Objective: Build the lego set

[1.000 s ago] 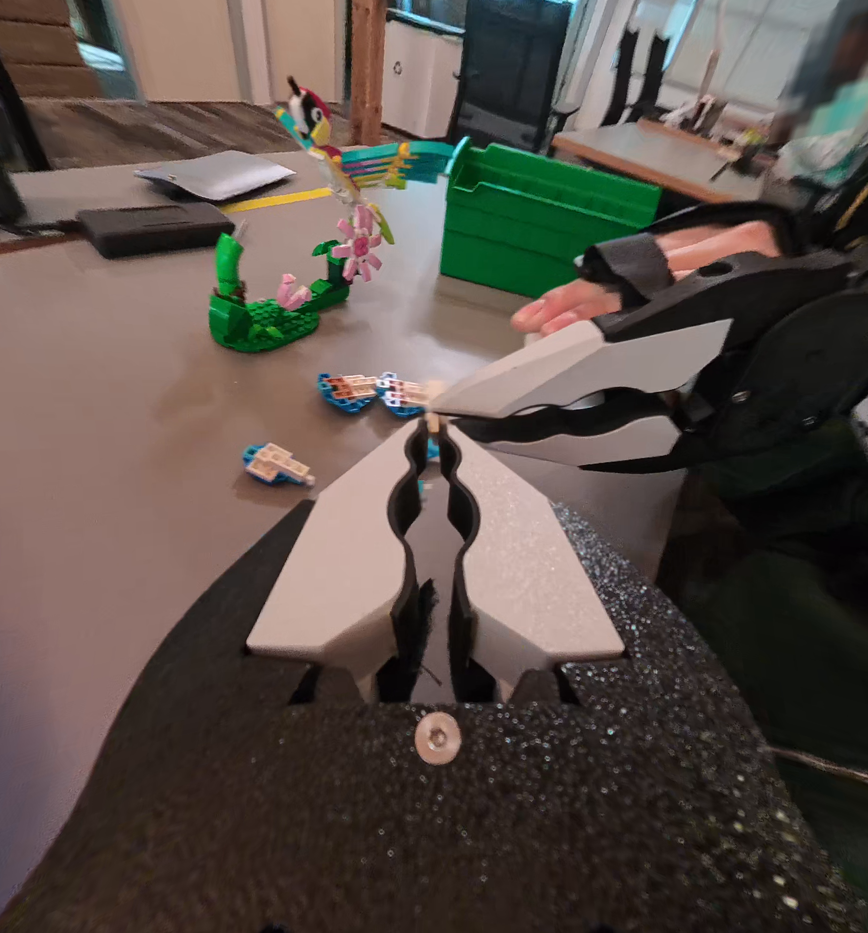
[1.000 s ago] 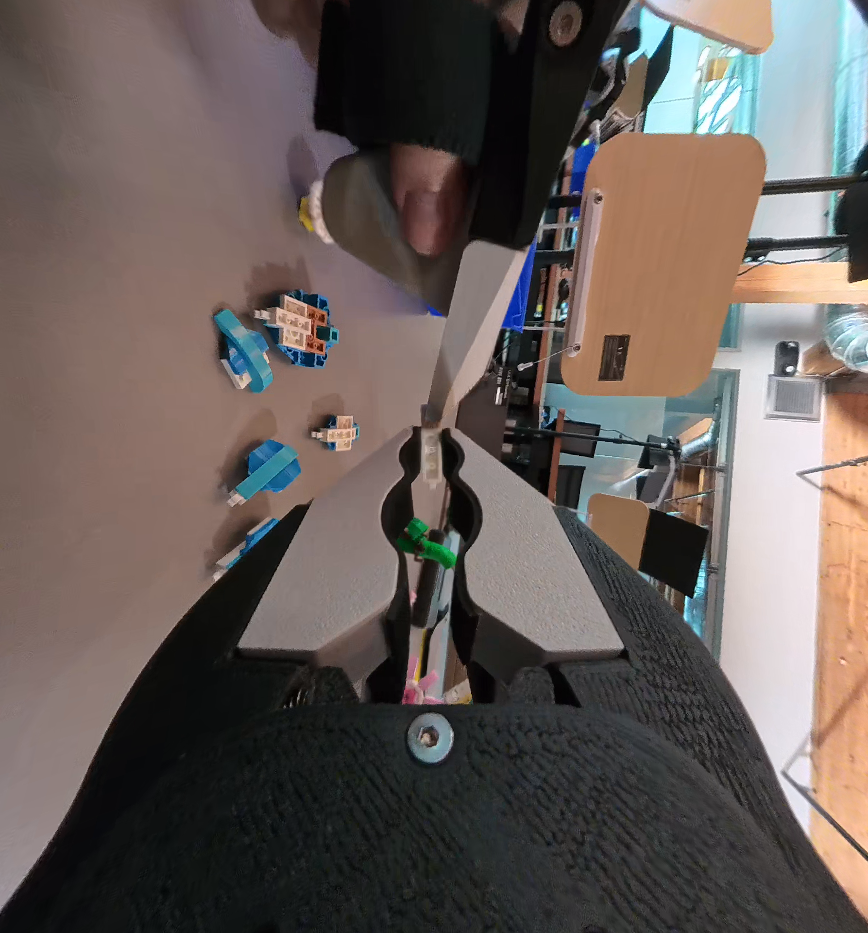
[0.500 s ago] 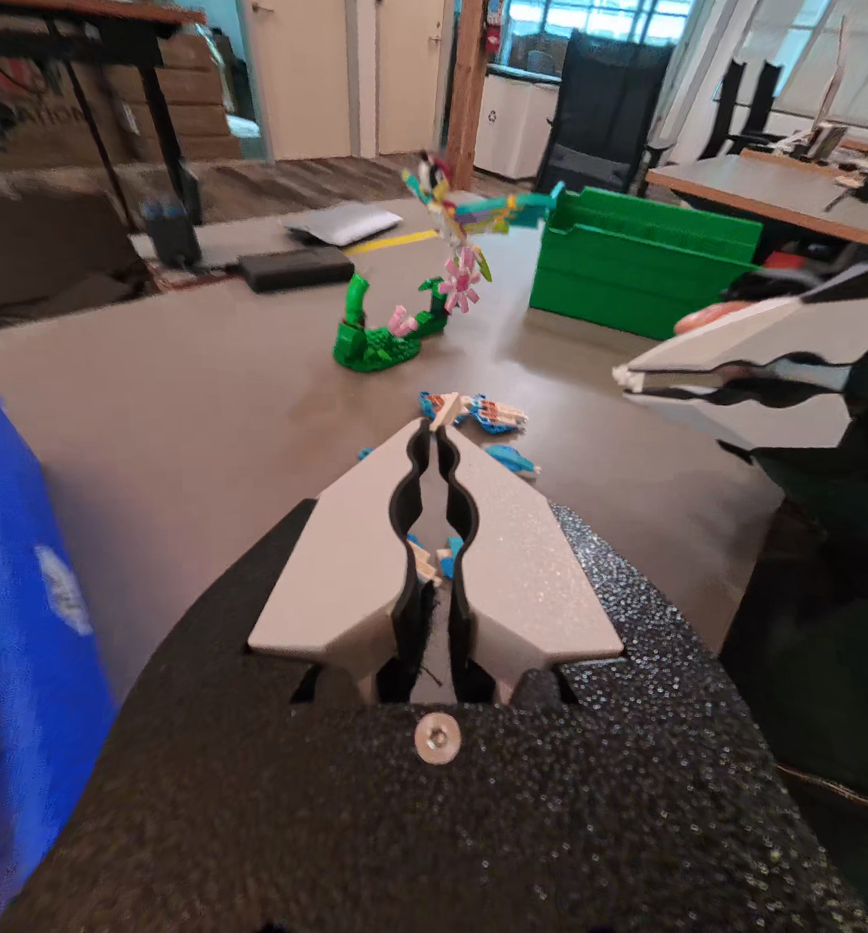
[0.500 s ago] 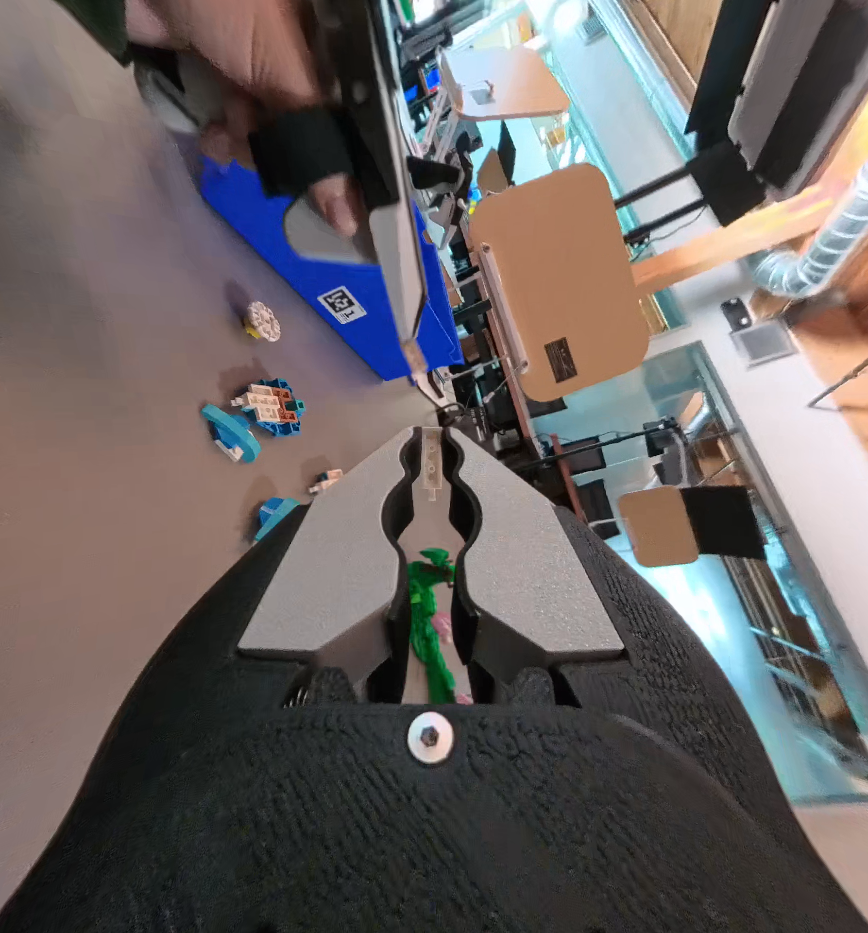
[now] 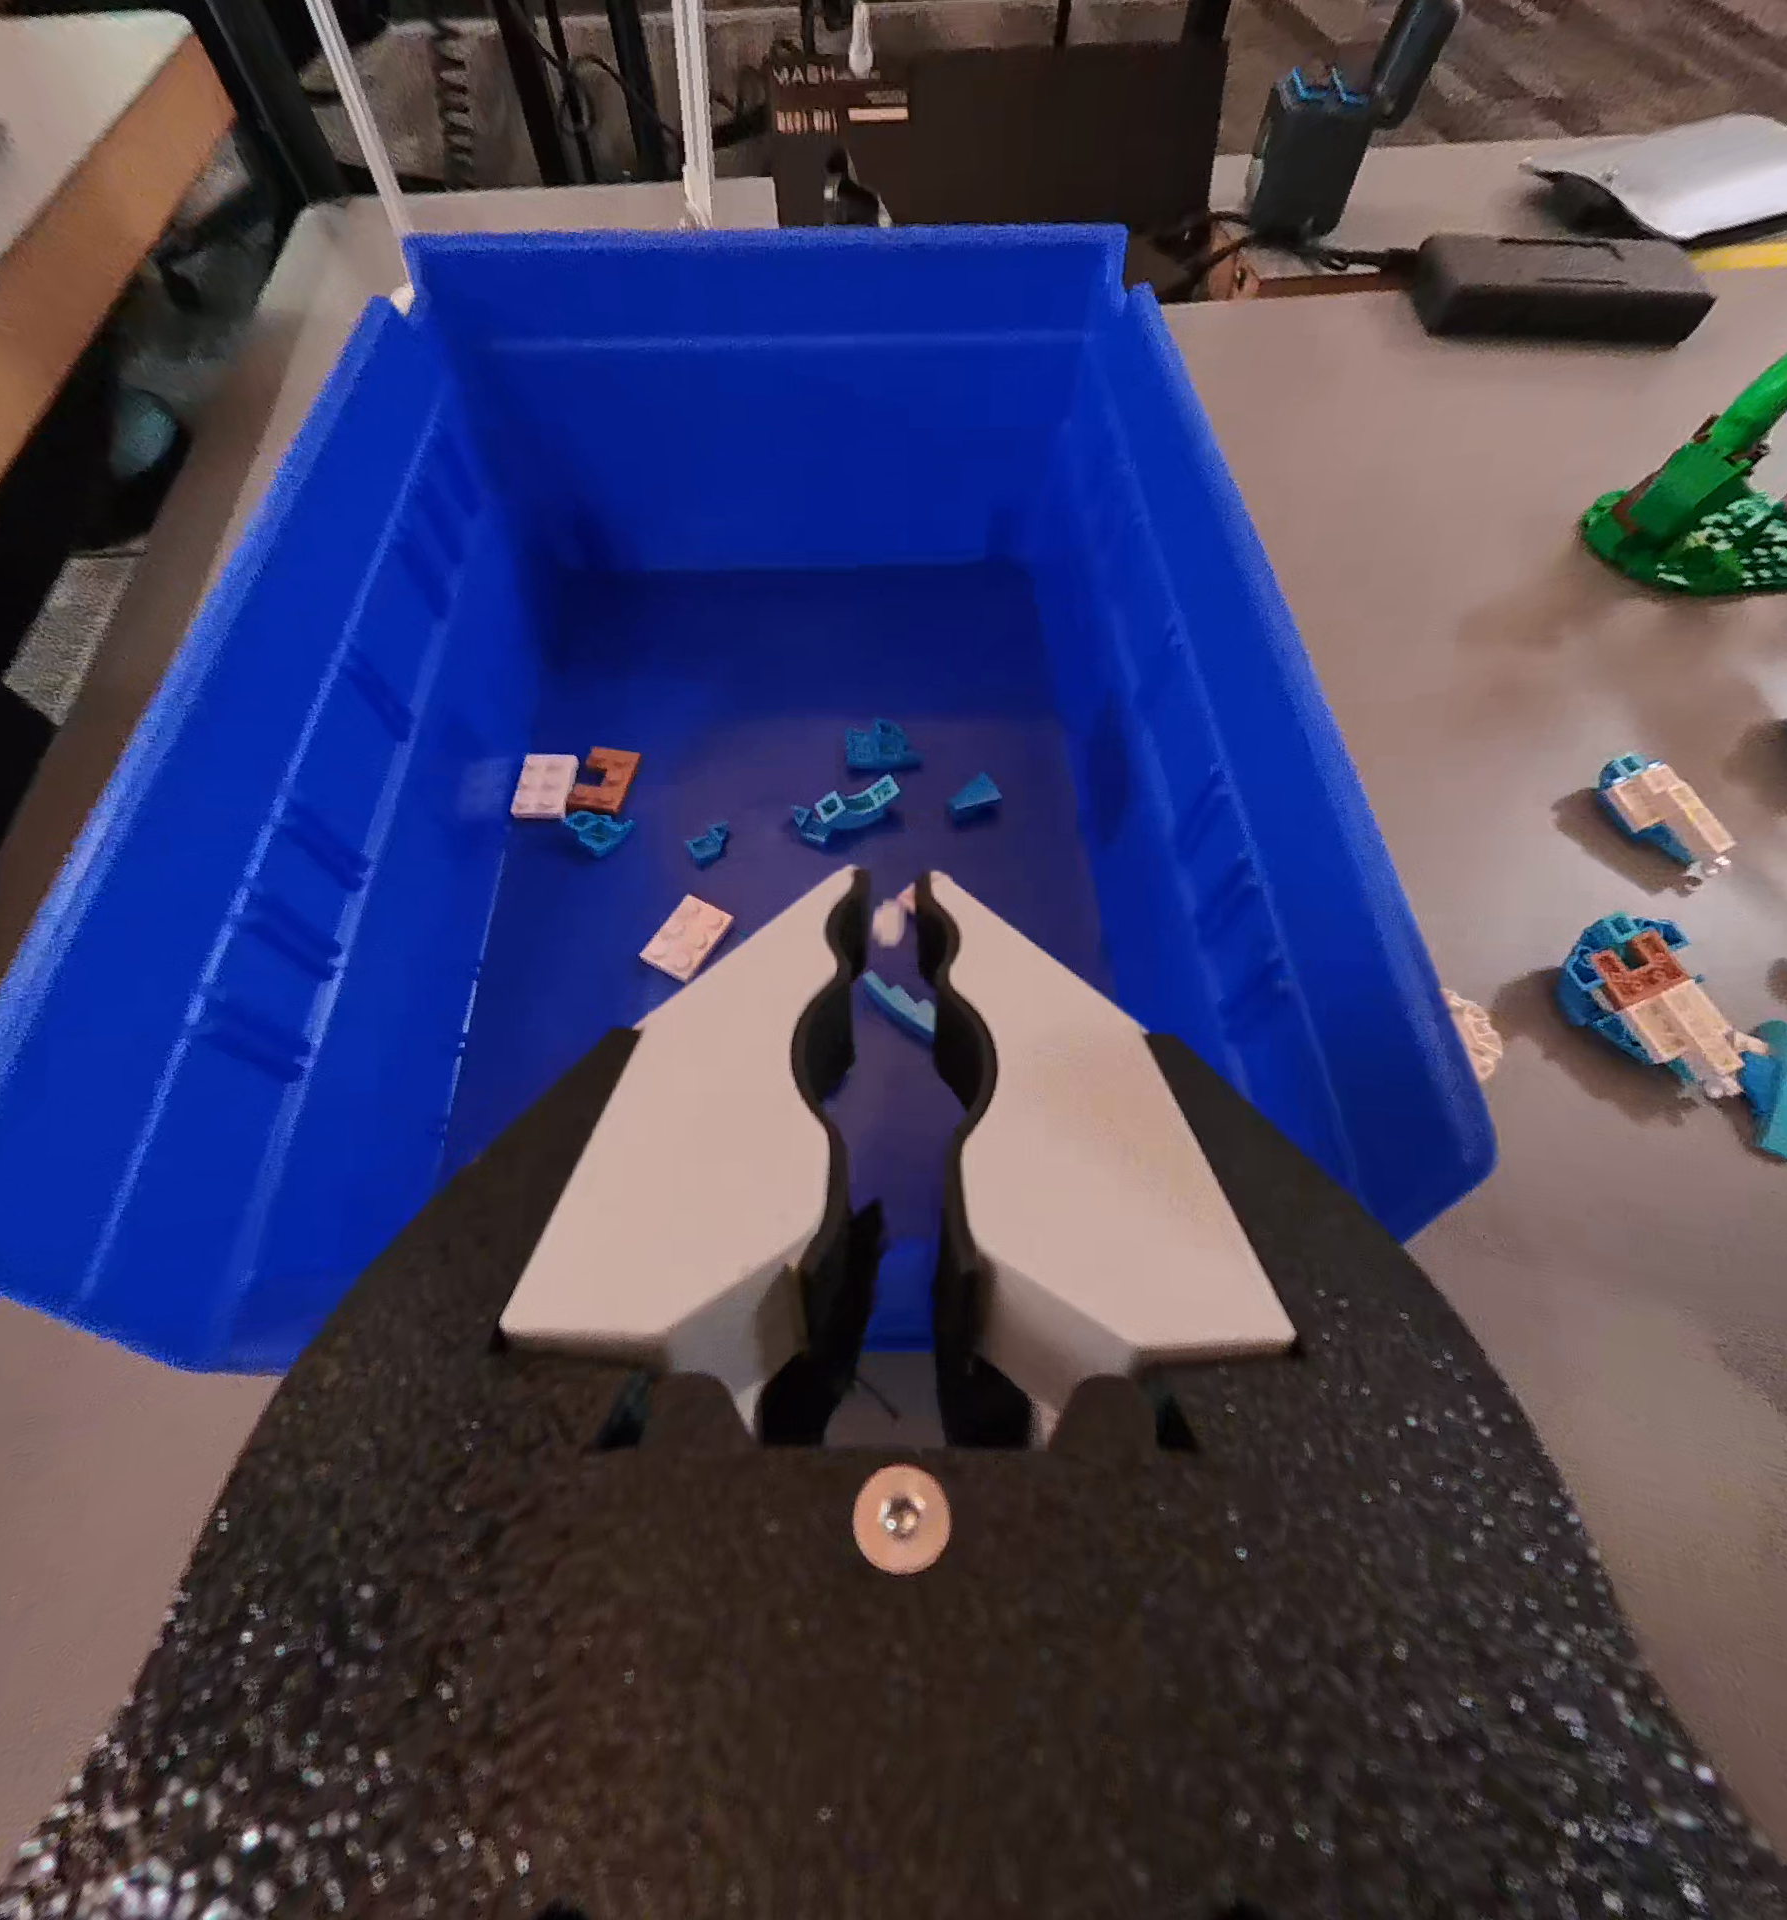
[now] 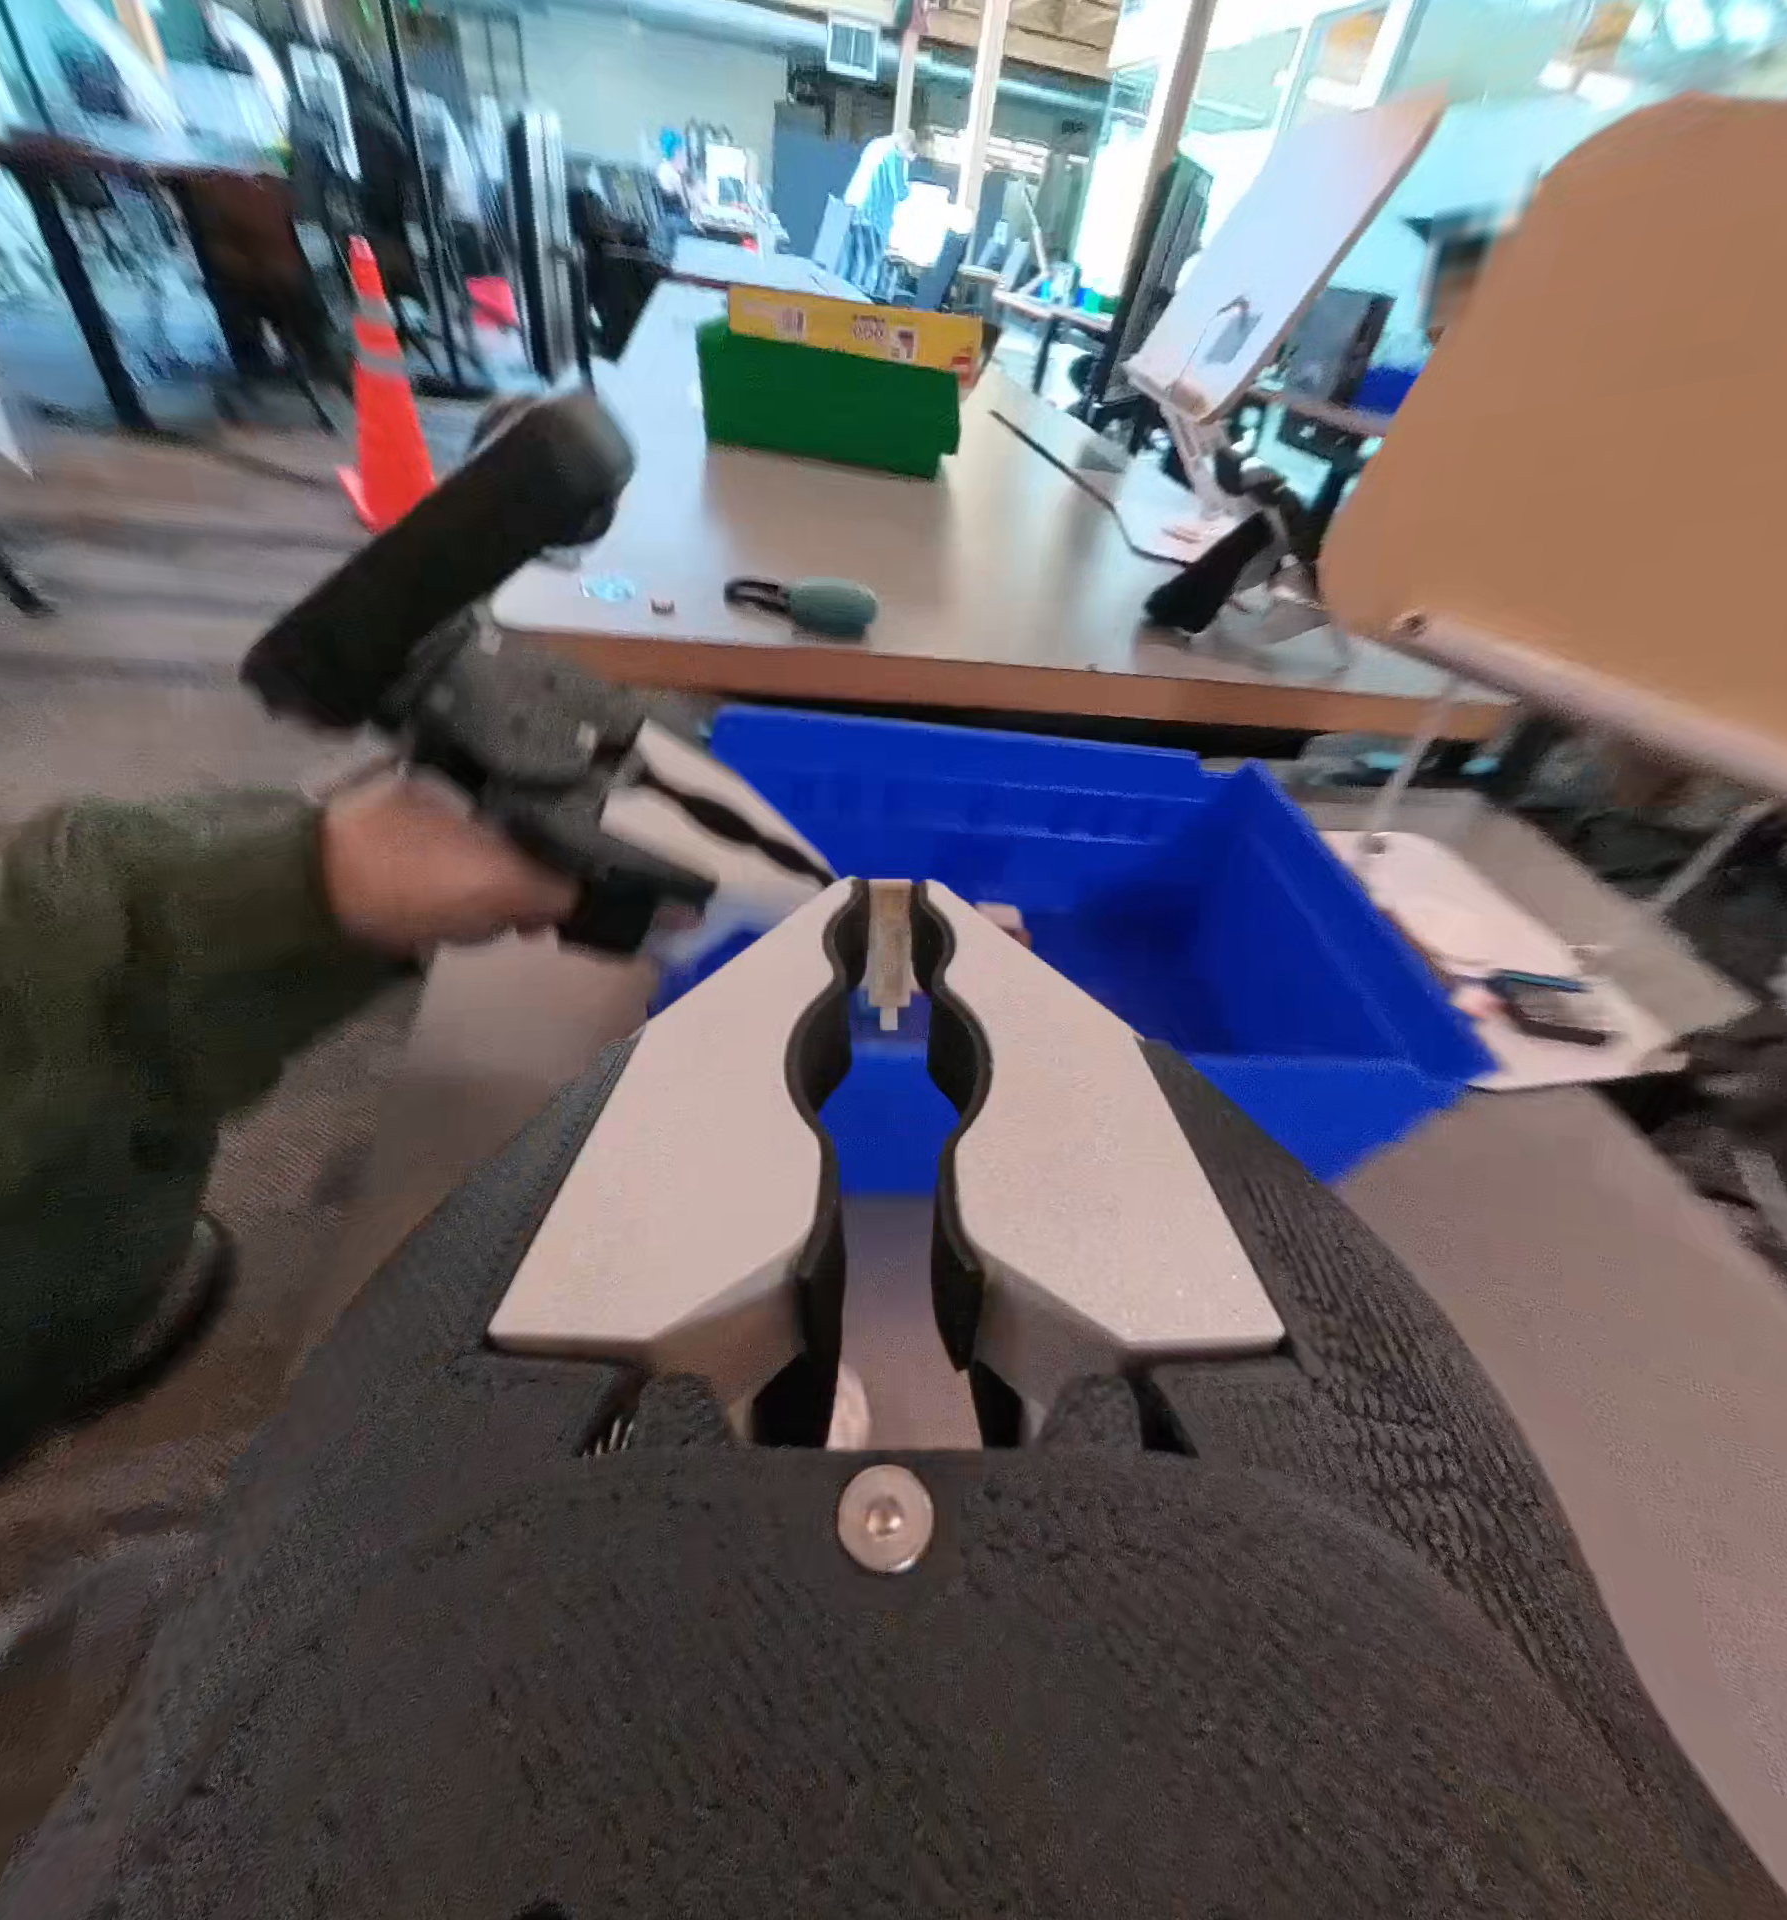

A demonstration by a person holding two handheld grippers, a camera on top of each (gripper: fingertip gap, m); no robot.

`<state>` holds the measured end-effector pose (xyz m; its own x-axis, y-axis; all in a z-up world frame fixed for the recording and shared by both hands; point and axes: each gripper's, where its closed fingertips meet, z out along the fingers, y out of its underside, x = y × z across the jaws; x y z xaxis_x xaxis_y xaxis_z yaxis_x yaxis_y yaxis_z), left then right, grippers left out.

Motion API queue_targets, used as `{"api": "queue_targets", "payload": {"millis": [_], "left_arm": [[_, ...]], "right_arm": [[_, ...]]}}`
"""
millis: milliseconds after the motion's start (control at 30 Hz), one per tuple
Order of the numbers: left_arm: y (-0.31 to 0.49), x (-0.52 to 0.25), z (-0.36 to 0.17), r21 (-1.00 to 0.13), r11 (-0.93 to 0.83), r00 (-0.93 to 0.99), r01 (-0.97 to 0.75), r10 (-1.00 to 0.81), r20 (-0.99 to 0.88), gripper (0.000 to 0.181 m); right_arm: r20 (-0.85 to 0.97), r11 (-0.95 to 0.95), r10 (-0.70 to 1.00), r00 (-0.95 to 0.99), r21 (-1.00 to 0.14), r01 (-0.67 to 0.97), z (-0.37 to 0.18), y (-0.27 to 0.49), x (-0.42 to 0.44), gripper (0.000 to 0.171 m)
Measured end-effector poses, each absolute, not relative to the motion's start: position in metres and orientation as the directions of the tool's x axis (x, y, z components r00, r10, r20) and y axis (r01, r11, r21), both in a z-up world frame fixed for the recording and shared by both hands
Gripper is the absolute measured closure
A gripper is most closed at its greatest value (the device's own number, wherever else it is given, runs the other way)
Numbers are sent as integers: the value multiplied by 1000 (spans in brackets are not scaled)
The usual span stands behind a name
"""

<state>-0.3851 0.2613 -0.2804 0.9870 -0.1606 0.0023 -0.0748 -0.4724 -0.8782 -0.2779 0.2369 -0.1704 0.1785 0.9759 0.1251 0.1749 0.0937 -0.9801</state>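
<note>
Two grippers at a blue bin [image 5: 276, 852] of loose bricks.
Left wrist view: left gripper [image 5: 891, 902] over the bin, jaws a narrow gap apart; a small pale piece [image 5: 887, 923] blurs between the tips, gripped or loose I cannot tell; it may bounce out if loose.
Right wrist view: right gripper [image 6: 891, 906] short of the bin's near wall, clamped on a pale brick [image 6: 889, 951]; opening here would spill it outside.
</note>
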Motion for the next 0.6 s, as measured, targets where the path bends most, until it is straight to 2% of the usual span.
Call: {"api": "queue_targets", "payload": {"millis": [33,133,267,333,400,500,600], "left_arm": [[262,-383,-283,-876,-477,985,-68,-169,15,172],[260,-386,-287,-868,-492,986,-71,-164,13,164],[258,-397,-270,-898,-434,991,-68,-130,-12,163],[256,-400,-258,-917,-393,992,-71,-120,-26,162],[255,-395,-245,-932,-349,990,-92,-131,-49,161],[251,-369,-222,-955,-263,974,-135,-214,-79,163],[242,-313,-202,-967,-189,908,-169,-411,-79,164]], "right_arm": [[51,23,985,166,-985,170,-174,246,-297,165],[-65,-104,983,173,-969,226,-194,269,-338,165],[-105,-162,973,203,-943,291,-216,283,-361,156],[-118,-178,972,205,-936,303,-220,285,-361,143],[-123,-179,973,197,-937,298,-218,283,-354,142],[-82,-131,976,203,-962,241,-196,277,-316,142],[34,-28,958,283,-977,211,-185,276,-248,145]]}}
